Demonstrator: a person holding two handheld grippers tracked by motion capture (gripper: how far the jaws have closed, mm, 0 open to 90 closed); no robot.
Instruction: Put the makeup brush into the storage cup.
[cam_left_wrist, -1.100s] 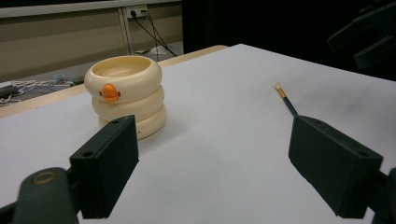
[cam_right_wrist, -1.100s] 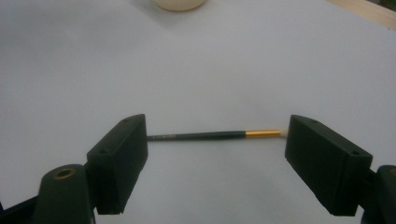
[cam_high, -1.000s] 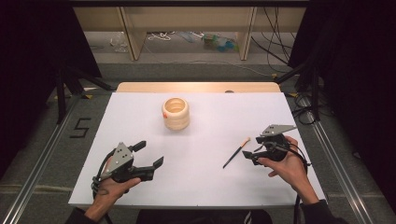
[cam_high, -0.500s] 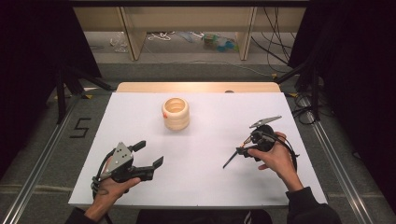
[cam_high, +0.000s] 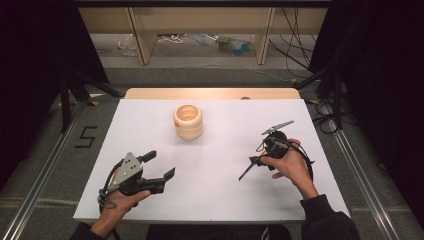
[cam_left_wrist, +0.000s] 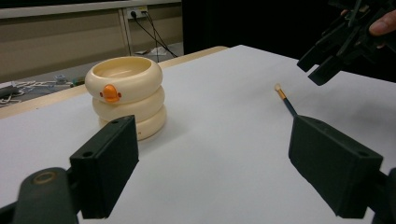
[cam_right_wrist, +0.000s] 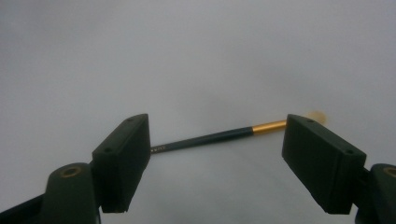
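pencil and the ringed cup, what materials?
Pencil: likely painted wood, dark glossy shaft with tiny print, shiny gold metal-looking ferrule, pale eraser tip. Ringed cup: cream, smooth, soft sheen, orange beak-like knob; looks like moulded plastic or silicone, could be glazed ceramic.

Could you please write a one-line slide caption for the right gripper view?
Open right gripper poised over a dark pencil with a gold ferrule lying on the white table.

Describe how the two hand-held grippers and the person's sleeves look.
Both tools are black. The left hand-held gripper has two blocky rectangular jaws with small screw holes, a grey three-cornered plate on top and a black cable looping by the hand. The right hand-held gripper carries the same kind of grey plate and a trailing black cable. A dark sleeve covers the right forearm.
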